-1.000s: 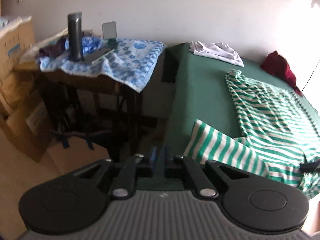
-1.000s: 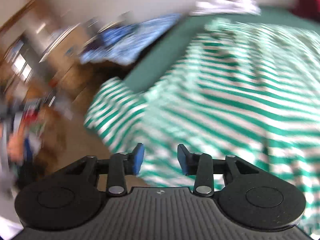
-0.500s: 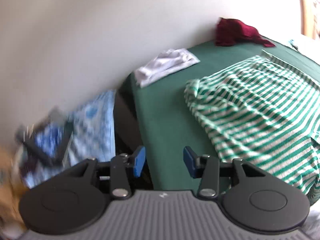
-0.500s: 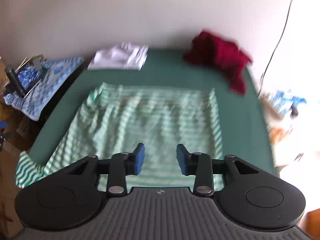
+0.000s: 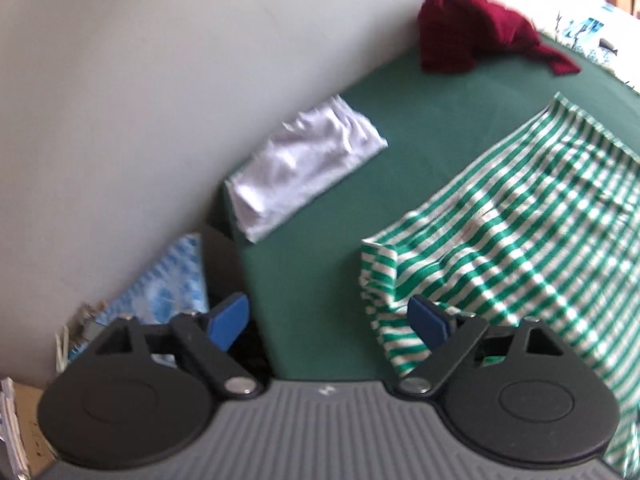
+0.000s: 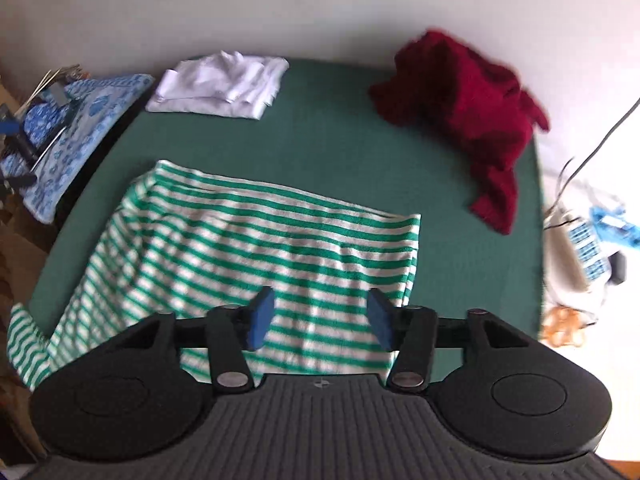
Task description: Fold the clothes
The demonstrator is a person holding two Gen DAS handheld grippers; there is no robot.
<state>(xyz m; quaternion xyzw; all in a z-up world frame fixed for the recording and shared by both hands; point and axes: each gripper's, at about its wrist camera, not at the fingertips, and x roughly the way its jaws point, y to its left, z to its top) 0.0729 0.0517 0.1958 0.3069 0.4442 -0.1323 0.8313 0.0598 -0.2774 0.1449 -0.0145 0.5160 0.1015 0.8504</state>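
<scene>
A green-and-white striped garment (image 6: 256,256) lies spread on the green bed (image 6: 332,140); it also shows in the left wrist view (image 5: 520,240). My left gripper (image 5: 328,322) is open and empty, above the bed's left side next to the garment's bunched corner (image 5: 380,280). My right gripper (image 6: 320,318) is open and empty, above the near part of the garment. A folded white garment (image 6: 220,84) lies at the back left; it shows in the left wrist view too (image 5: 304,160). A crumpled dark red garment (image 6: 468,112) lies at the back right.
A side table with a blue patterned cloth (image 6: 76,120) and clutter stands left of the bed. A wall runs behind the bed. A cable (image 6: 592,148) and boxes (image 6: 588,248) lie to the bed's right.
The left gripper went from shut to wide open and swung from the side table toward the bed. The right gripper rose and turned to face the whole bed, its jaws opening wider.
</scene>
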